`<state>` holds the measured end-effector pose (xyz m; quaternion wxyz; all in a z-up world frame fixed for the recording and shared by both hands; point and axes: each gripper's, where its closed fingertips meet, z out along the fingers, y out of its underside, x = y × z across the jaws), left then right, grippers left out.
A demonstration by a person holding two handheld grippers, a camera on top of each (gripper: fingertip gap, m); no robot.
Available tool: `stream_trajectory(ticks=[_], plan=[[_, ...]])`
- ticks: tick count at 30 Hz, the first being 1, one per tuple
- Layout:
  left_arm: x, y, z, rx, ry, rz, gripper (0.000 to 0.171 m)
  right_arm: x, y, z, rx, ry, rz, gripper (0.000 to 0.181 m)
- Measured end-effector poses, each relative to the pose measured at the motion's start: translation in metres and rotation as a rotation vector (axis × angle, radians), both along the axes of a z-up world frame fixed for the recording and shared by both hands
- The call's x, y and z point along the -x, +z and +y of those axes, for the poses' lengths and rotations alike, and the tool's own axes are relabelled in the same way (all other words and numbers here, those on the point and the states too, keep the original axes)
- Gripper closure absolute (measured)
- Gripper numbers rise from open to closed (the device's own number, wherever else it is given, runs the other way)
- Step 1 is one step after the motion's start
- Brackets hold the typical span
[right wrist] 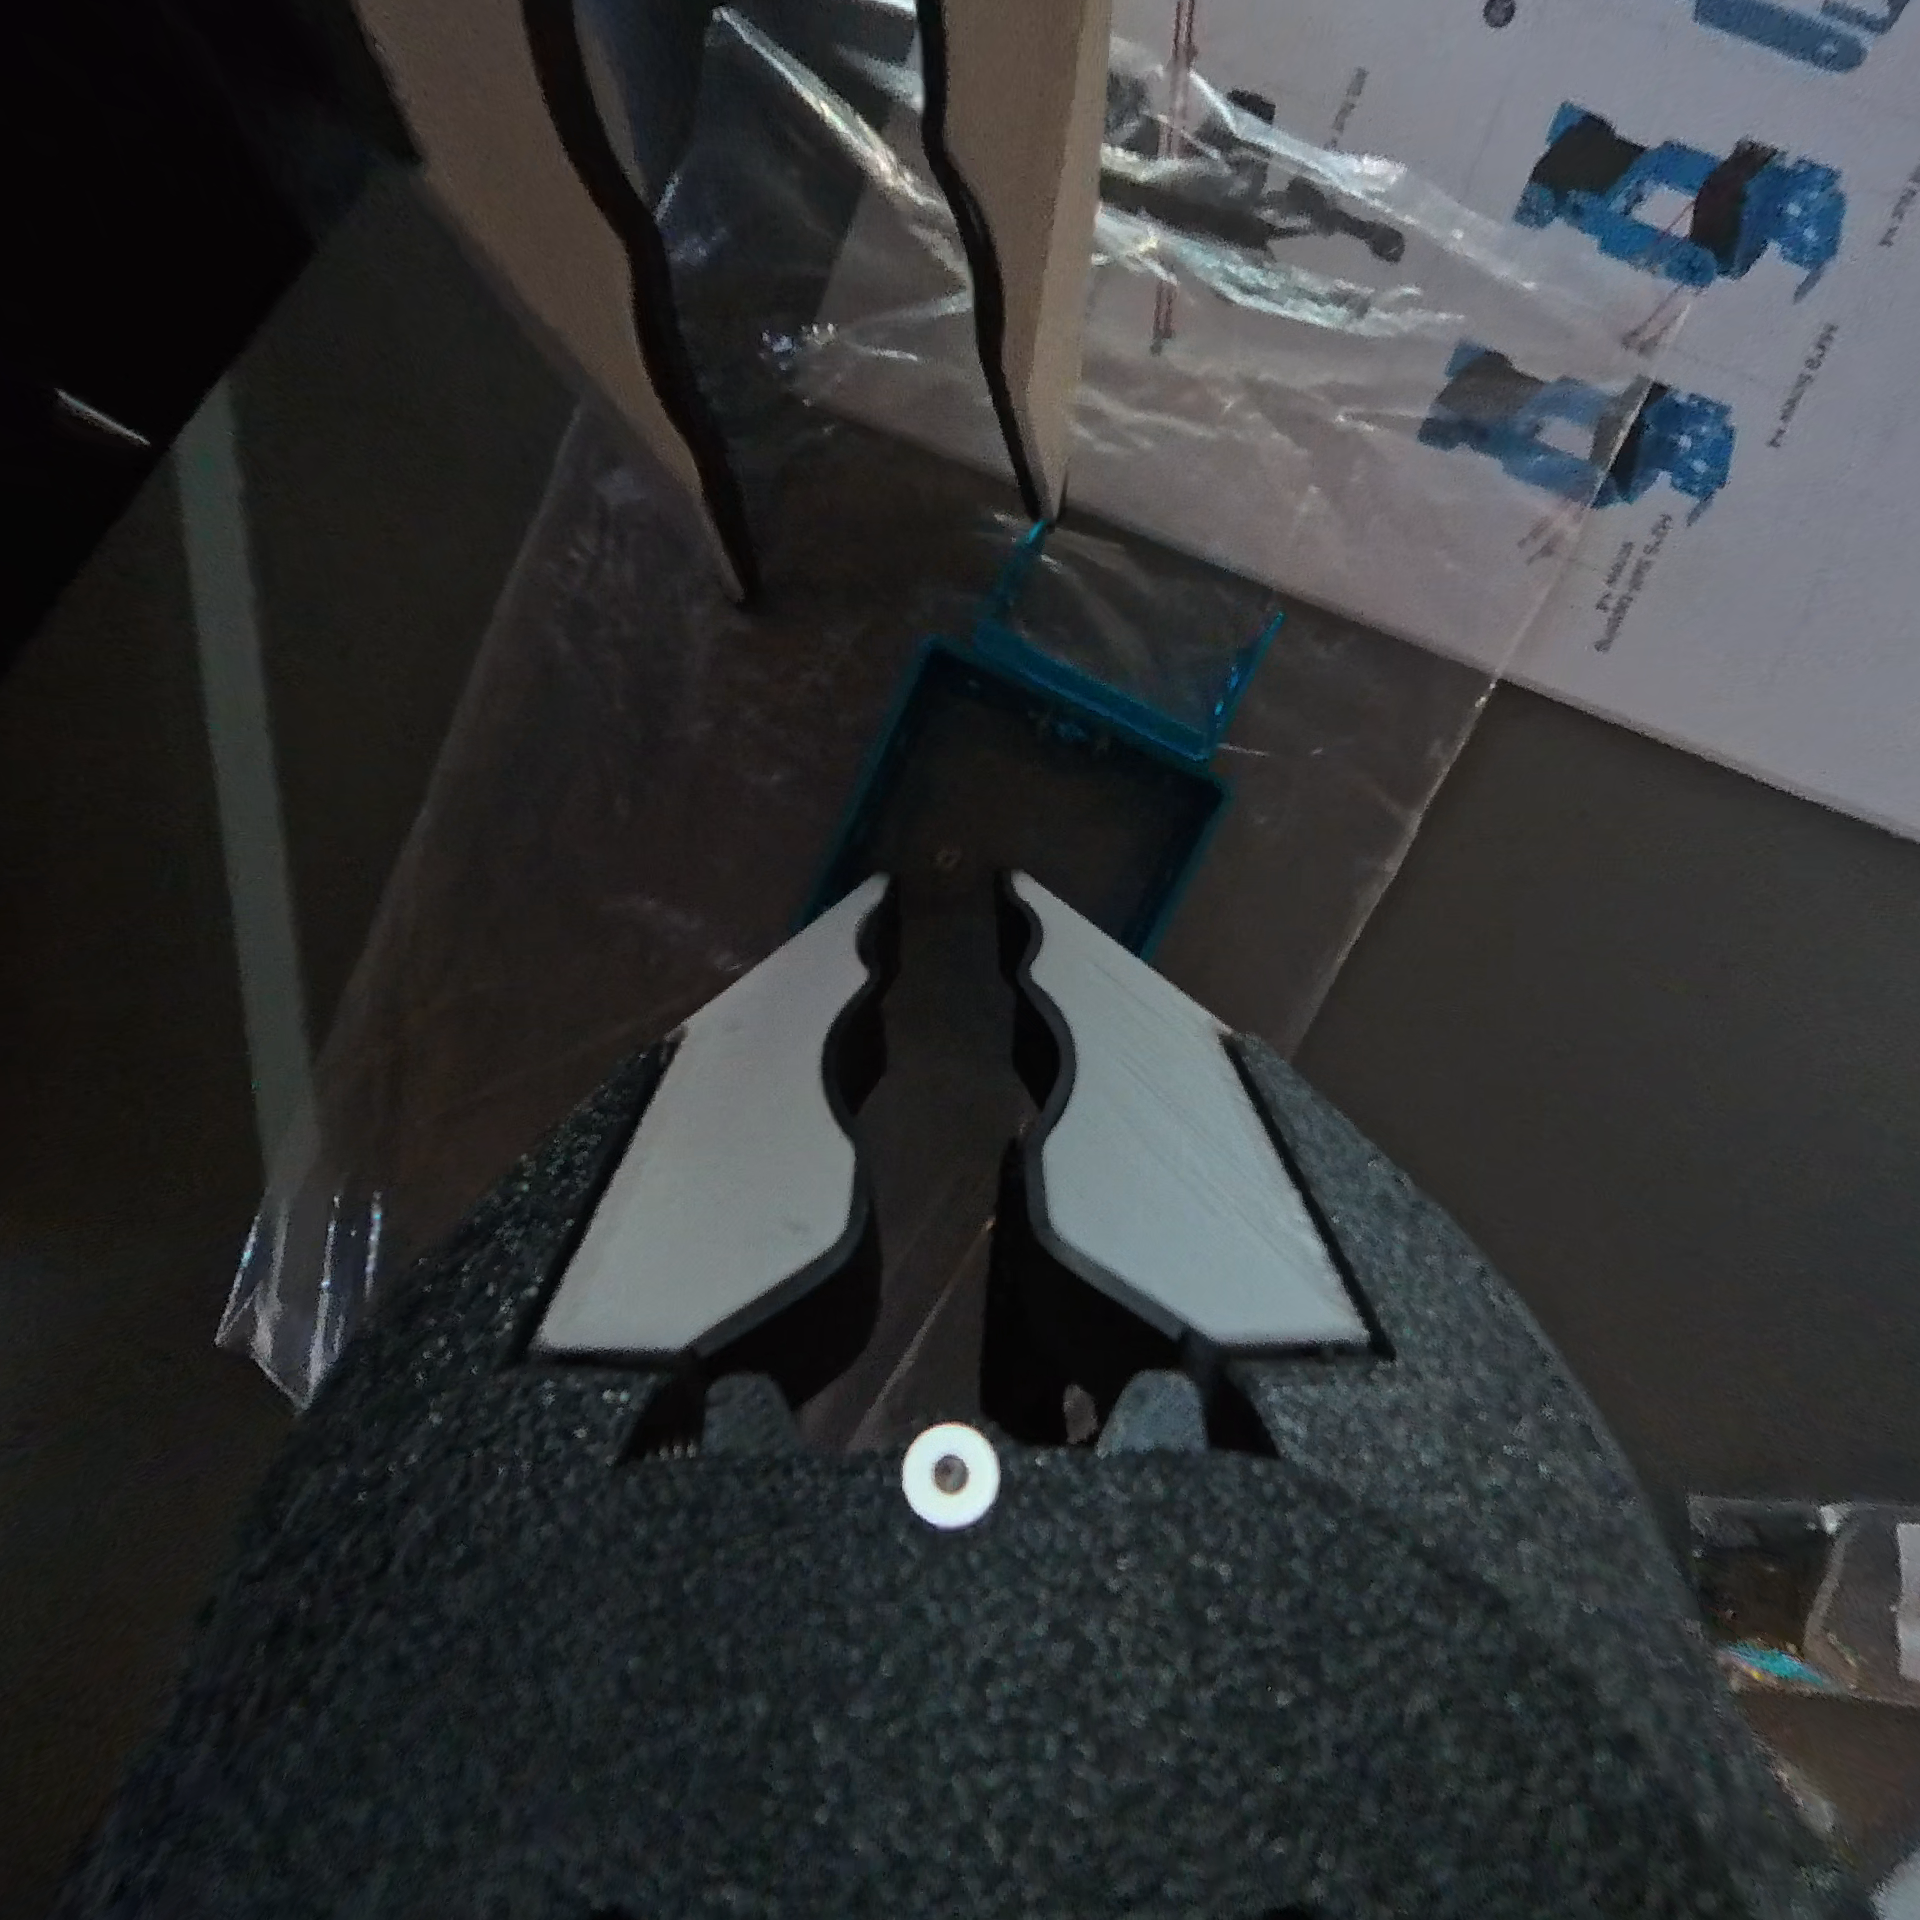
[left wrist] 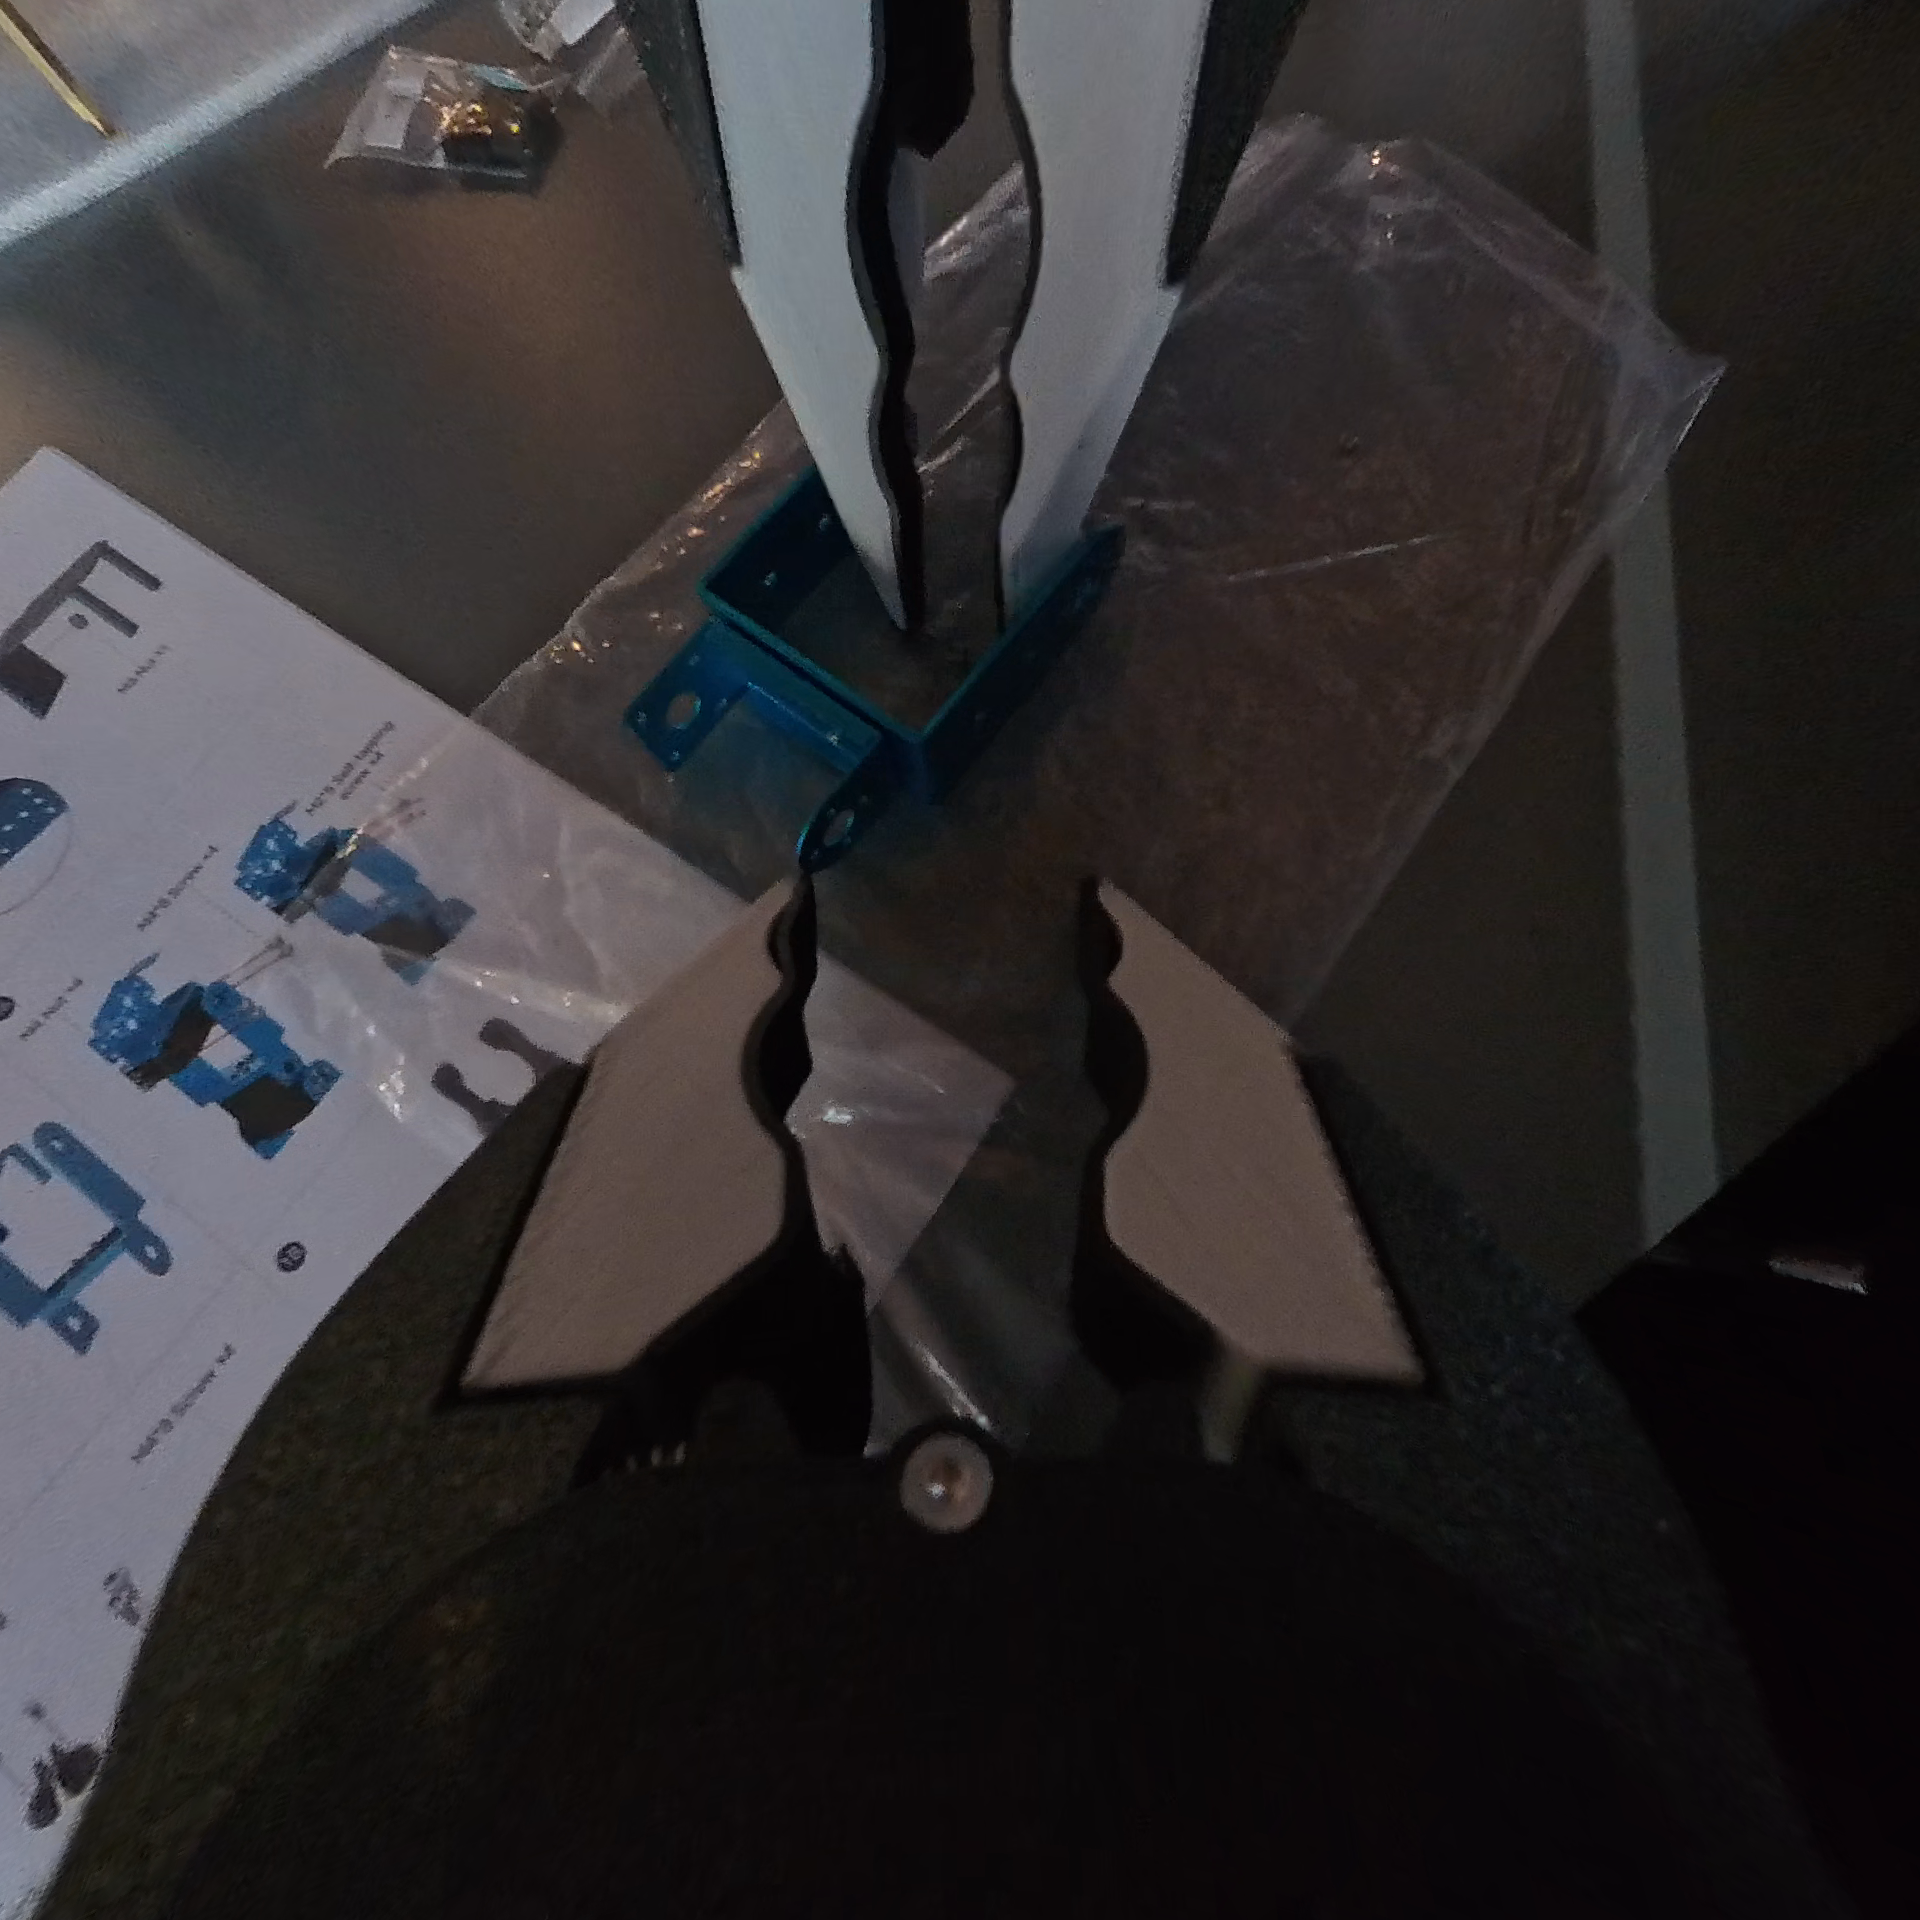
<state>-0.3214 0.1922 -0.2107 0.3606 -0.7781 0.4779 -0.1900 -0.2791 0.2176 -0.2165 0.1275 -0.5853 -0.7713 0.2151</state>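
Blue brackets (joined) run lengthwise between both open grippers.

left wrist view looks steeply down along its own fingers, very near the counter, right wrist view looks down from the opposite side, equally near, both views share the blue metal brackets on clear plastic sheet and the printed sheet

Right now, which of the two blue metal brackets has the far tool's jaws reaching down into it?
The larger bracket, the open frame farther from the camera. The right gripper points down inside it. The smaller bracket sits against its near side, by the left gripper.
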Motion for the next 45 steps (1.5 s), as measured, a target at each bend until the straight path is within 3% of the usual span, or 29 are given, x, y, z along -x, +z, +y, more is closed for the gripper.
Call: stream_trajectory(ticks=[16, 25, 28, 32, 38, 41, 43, 45], plan=[[0.016, 0.005, -0.005, -0.020, 0.045, -0.030, 0.121, 0.005, -0.002, -0.004, -0.093, 0.053, -0.061, 0.178], [0.006, 0.037, 0.000, -0.103, 0.045, -0.202, 0.124, 0.003, 0.016, -0.004, 0.020, -0.022, 0.080, 0.179], [0.000, 0.049, 0.004, -0.192, 0.039, -0.244, 0.133, 0.005, 0.037, -0.003, 0.167, -0.117, 0.208, 0.179], [-0.005, 0.066, 0.011, -0.373, 0.053, -0.216, 0.141, 0.010, 0.071, -0.008, 0.510, -0.252, 0.425, 0.181], [-0.021, 0.084, 0.011, -0.577, 0.041, -0.204, 0.141, 0.008, 0.103, -0.013, 0.957, -0.356, 0.618, 0.181], [-0.023, 0.084, 0.021, -0.757, 0.072, -0.091, 0.143, 0.009, 0.104, -0.013, 1.034, -0.389, 0.635, 0.180], [-0.027, 0.083, 0.022, -0.864, 0.053, -0.014, 0.154, 0.010, 0.104, -0.012, 1.039, -0.394, 0.645, 0.180], [-0.030, 0.080, 0.023, -0.926, 0.054, 0.052, 0.154, 0.010, 0.101, -0.009, 1.004, -0.412, 0.647, 0.181]])
